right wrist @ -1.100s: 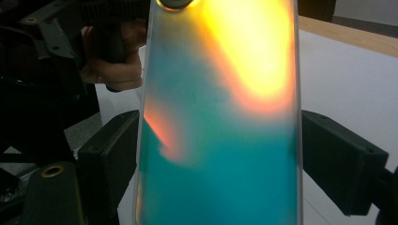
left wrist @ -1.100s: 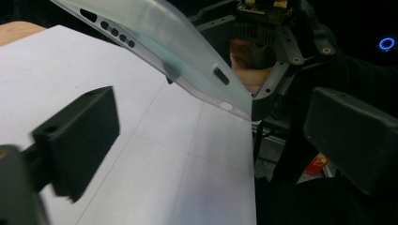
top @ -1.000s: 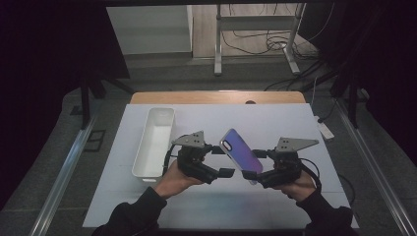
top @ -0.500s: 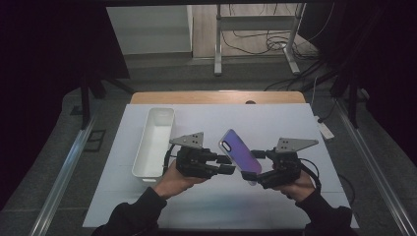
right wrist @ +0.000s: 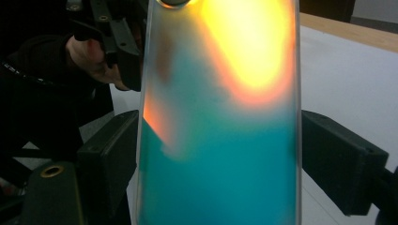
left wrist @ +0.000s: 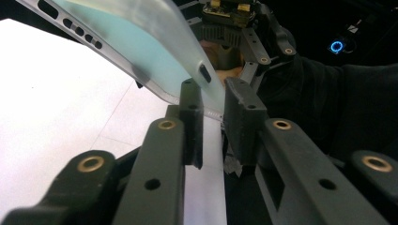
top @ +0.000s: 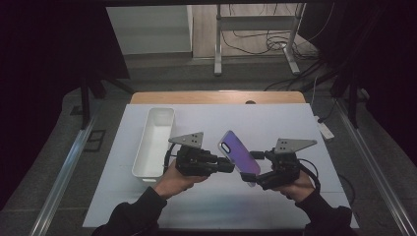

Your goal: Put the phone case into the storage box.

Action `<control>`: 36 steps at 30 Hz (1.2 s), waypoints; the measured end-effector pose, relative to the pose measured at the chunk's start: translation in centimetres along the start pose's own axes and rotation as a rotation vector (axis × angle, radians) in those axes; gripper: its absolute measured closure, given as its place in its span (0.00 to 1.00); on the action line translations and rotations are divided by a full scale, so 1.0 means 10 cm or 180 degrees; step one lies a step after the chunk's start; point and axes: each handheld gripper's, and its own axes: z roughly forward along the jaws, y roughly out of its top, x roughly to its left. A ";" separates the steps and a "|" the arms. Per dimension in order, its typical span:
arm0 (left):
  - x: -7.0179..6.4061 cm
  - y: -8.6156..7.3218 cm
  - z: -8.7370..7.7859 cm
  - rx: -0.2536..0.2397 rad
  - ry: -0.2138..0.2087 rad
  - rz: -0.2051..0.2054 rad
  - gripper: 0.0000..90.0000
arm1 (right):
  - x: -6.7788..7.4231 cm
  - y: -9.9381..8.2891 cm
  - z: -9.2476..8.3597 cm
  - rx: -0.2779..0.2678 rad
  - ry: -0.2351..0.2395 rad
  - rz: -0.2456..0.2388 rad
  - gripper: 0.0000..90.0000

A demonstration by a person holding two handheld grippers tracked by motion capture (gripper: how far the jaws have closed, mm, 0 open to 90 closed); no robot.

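An iridescent purple-teal phone case (top: 238, 155) is held tilted above the table between both grippers. My right gripper (top: 249, 166) is shut across its width near the lower end; in the right gripper view the case (right wrist: 220, 117) stands between both pads (right wrist: 110, 159). My left gripper (top: 230, 167) comes in from the left, and its jaws have just been closing. In the left gripper view its pads (left wrist: 192, 117) pinch the case's (left wrist: 141, 47) edge near a side button.
A long white tray (top: 155, 142) lies on the white table (top: 295, 123) just left of my left hand. The right gripper (left wrist: 230, 18) faces the left one, close by. A wooden strip borders the table's far edge.
The left gripper's jaws, wide apart a second ago, have come together on the case's left edge. Both hands and the case have stayed in place.
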 end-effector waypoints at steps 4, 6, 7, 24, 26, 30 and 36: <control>0.02 -0.01 0.01 0.0051 -0.0075 -0.0002 0.89 | 0.01 -0.01 0.03 0.0103 -0.0017 -0.0073 0.19; 0.03 -0.02 0.01 0.0060 -0.0116 -0.0005 0.90 | 0.02 -0.02 0.05 0.0131 -0.0025 -0.0094 0.19; 0.03 -0.02 0.01 0.0060 -0.0128 -0.0003 0.91 | 0.01 -0.02 0.05 0.0138 -0.0008 -0.0089 0.19; -0.01 -0.04 0.12 0.0263 -0.0027 0.0148 0.98 | -0.01 -0.08 0.18 0.0448 0.0097 -0.0123 0.07; -0.01 -0.04 0.12 0.0292 0.0058 0.0134 0.98 | -0.02 -0.09 0.18 0.0456 0.0087 -0.0096 0.07; 0.00 -0.04 0.10 0.0339 0.0138 0.0108 0.98 | -0.04 -0.09 0.16 0.0477 0.0056 -0.0078 0.07; -0.01 -0.05 0.09 0.0413 0.0264 0.0088 0.98 | -0.05 -0.12 0.17 0.0577 -0.0061 -0.0077 0.05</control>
